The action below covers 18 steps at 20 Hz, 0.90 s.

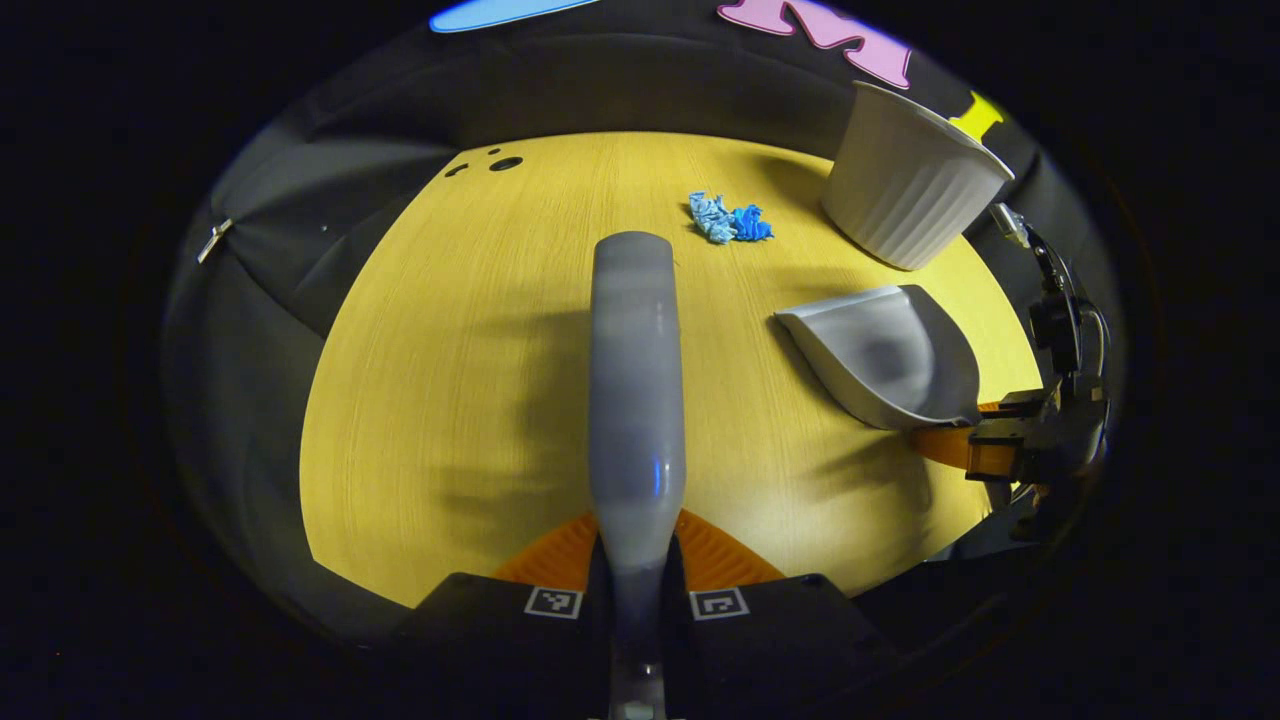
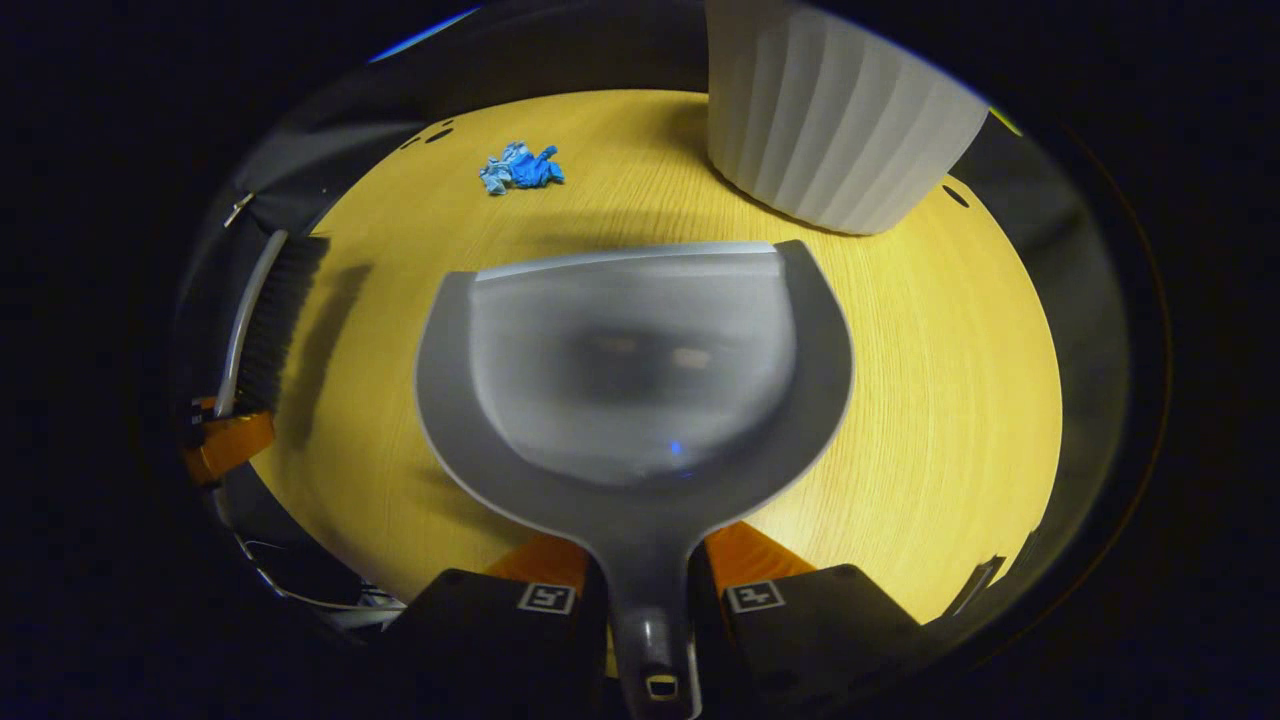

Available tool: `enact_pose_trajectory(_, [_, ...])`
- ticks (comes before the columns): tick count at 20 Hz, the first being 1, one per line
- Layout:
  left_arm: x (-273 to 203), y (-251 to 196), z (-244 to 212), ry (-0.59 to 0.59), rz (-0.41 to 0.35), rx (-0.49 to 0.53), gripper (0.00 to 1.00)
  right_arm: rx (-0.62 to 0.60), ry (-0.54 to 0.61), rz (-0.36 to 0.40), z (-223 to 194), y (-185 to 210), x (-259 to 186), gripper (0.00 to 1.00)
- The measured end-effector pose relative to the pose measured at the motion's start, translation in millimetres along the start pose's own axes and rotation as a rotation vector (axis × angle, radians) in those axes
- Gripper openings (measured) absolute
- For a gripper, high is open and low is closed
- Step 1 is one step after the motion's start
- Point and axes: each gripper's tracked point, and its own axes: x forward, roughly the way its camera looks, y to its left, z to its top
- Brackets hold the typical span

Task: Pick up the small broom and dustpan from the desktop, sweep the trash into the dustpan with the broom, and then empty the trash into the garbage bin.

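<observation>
My left gripper [image 1: 637, 555] is shut on the handle of the small grey broom [image 1: 636, 380], which points forward over the yellow desktop [image 1: 450, 380]. Crumpled blue trash [image 1: 728, 220] lies beyond the broom's tip, apart from it. To the right, the grey dustpan [image 1: 885, 355] hangs low over the table, held by the right gripper [image 1: 1000, 435]. In the right gripper view, my right gripper [image 2: 645, 560] is shut on the dustpan's handle; the dustpan [image 2: 640, 380] has nothing in it. The trash [image 2: 520, 168] is far left ahead. The broom [image 2: 270, 310] and left gripper [image 2: 225, 440] are at the left edge.
A white ribbed garbage bin [image 1: 910, 180] stands on the table's far right corner, close behind the dustpan's mouth [image 2: 830, 120]. Small dark holes [image 1: 505, 163] mark the far edge of the desktop. Bare table lies between the broom and the dustpan.
</observation>
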Motion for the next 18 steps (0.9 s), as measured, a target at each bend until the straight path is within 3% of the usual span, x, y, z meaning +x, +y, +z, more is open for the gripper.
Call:
enact_pose_trajectory(1, [3, -2, 2, 0.005, 0.004, 0.0, 0.25, -0.005, -0.001, 0.026, -1, 1, -1, 0.48])
enact_pose_trajectory(2, [5, -5, 5, 0.007, 0.004, -0.003, 0.25, -0.005, -0.006, 0.052, -1, 1, 0, 0.39])
enact_pose_trajectory(4, [9, -13, 12, 0.007, 0.003, -0.014, 0.22, 0.0, -0.003, 0.095, -2, -2, 1, 0.37])
enact_pose_trajectory(5, [11, -16, 16, 0.008, 0.002, -0.015, 0.28, 0.002, -0.004, 0.1, -3, -4, 3, 0.36])
enact_pose_trajectory(6, [14, -18, 20, 0.006, 0.004, -0.007, 0.25, -0.012, 0.013, 0.101, -4, -5, 1, 0.34])
enact_pose_trajectory(10, [22, -9, 57, -0.02, 0.041, 0.057, 0.21, -0.087, 0.008, 0.133, -6, -17, -15, 0.34])
enact_pose_trajectory(11, [25, -3, 71, -0.028, 0.053, 0.061, 0.25, -0.105, 0.002, 0.139, -5, -22, -20, 0.34])
enact_pose_trajectory(18, [81, 24, 158, -0.033, 0.095, 0.197, 0.28, -0.262, -0.033, 0.163, 2, -45, -30, 0.34])
